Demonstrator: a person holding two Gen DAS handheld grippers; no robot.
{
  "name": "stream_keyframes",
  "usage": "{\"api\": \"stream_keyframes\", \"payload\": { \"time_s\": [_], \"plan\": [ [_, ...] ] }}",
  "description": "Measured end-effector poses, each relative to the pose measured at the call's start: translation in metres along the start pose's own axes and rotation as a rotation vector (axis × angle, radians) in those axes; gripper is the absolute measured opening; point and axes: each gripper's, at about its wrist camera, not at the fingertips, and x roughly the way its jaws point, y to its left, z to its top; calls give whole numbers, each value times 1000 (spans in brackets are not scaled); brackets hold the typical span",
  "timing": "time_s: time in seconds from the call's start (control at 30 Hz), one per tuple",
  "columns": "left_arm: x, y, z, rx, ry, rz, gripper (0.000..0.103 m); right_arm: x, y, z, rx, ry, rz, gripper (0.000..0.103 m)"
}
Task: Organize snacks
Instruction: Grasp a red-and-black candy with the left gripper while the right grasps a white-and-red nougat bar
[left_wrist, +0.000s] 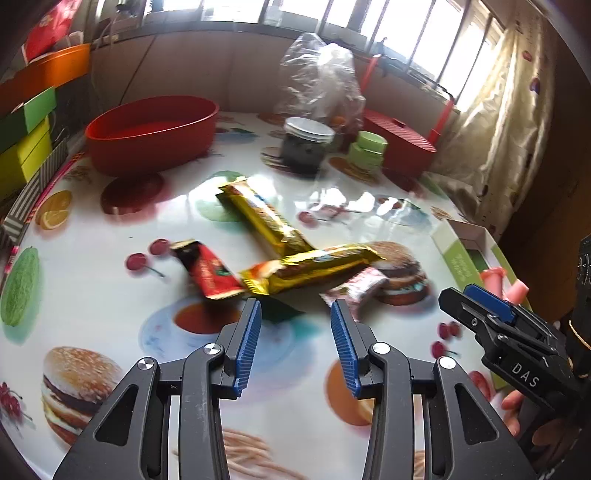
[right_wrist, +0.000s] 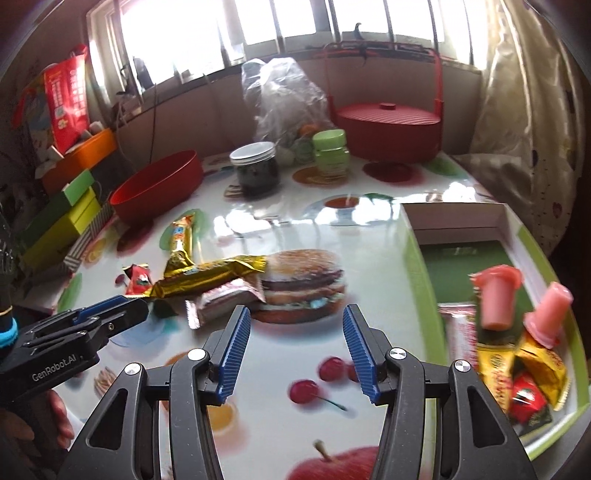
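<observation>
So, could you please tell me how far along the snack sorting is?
Partly done: the green box already holds pink jelly cups and several packets. Nothing is in hand; the left hand-held gripper and right hand-held gripper are open. Two gold bars, a red packet and a pink wrapper remain on the table.

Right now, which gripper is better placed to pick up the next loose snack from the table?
Left. The left gripper is open right beside the loose gold bar and pink wrapper. The right gripper, also open, is nearer the green box.
</observation>
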Motion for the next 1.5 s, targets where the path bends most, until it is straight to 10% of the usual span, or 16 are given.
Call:
{"api": "stream_keyframes", "payload": {
  "time_s": [0.5,1.5],
  "plan": [
    [11,44,11,-77,11,35,41,52,24,13,53,81,55,54],
    [38,62,25,-68,53,78,41,67,31,9,4,118,-118,62]
  ]
}}
